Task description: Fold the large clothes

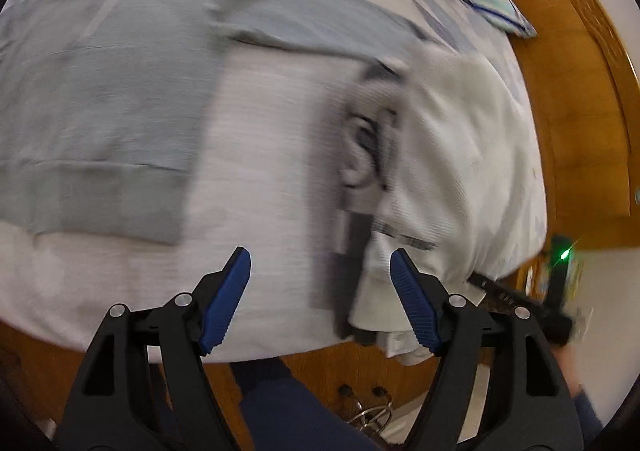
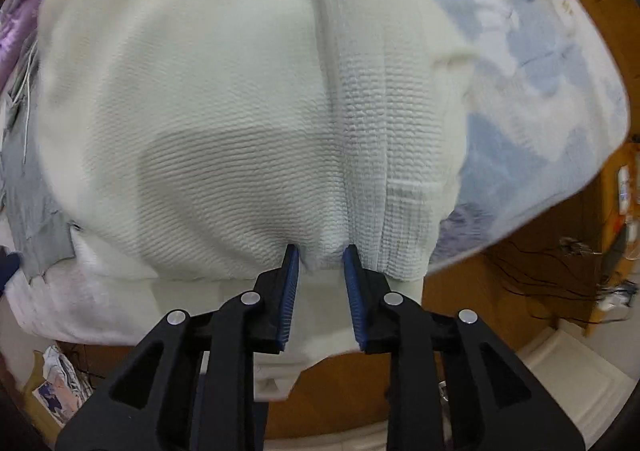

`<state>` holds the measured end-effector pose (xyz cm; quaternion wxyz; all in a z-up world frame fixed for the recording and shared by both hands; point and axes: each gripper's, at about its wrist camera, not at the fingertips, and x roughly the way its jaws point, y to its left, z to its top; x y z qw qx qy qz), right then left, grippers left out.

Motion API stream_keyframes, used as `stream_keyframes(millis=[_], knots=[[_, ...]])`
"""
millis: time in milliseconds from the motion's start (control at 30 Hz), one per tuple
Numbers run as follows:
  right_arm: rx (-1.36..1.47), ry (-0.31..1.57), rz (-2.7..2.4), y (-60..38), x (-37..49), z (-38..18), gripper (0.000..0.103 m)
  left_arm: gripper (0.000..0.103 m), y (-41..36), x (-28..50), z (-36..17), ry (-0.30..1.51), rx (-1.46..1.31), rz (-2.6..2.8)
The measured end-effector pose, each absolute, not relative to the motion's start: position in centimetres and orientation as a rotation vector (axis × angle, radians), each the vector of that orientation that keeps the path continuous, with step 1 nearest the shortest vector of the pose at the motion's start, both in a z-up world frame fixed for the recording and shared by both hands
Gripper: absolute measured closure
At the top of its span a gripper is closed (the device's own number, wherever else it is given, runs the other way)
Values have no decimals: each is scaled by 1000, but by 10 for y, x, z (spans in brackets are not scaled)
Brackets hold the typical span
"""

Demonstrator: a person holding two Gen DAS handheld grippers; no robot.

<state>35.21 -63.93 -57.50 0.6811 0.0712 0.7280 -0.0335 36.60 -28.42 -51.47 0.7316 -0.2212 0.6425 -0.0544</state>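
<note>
The left gripper (image 1: pixel 320 271) hangs over the white bedcover (image 1: pixel 260 155) with its blue fingers (image 1: pixel 226 299) spread wide and nothing between them, the grey sweater (image 1: pixel 104 91) lying flat to the far left and the cream knit sweater (image 1: pixel 460 155) heaped at the right near the bed's edge. The right gripper (image 2: pixel 319 259) points down at the near hem of that cream knit sweater (image 2: pixel 224 99), its fingers (image 2: pixel 289 291) parted a little with a fold of the ribbed cloth bunched between the tips; whether the pads press on it cannot be told, and the floral sheet (image 2: pixel 532 99) lies to the right
</note>
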Motion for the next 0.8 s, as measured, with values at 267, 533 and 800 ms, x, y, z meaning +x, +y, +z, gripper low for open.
stream_keyframes(millis=[267,533,800], knots=[[23,1521,-57,-573,333,-498,66,24,-216,331,-452,1282,-357,-81],[66,1286,34,-446,268,-380,37,13,-183,270,-383,1148,-286,-166],[75,1105,66,-345,193,-276,17,11,-136,195,-297,1016,-188,-170]])
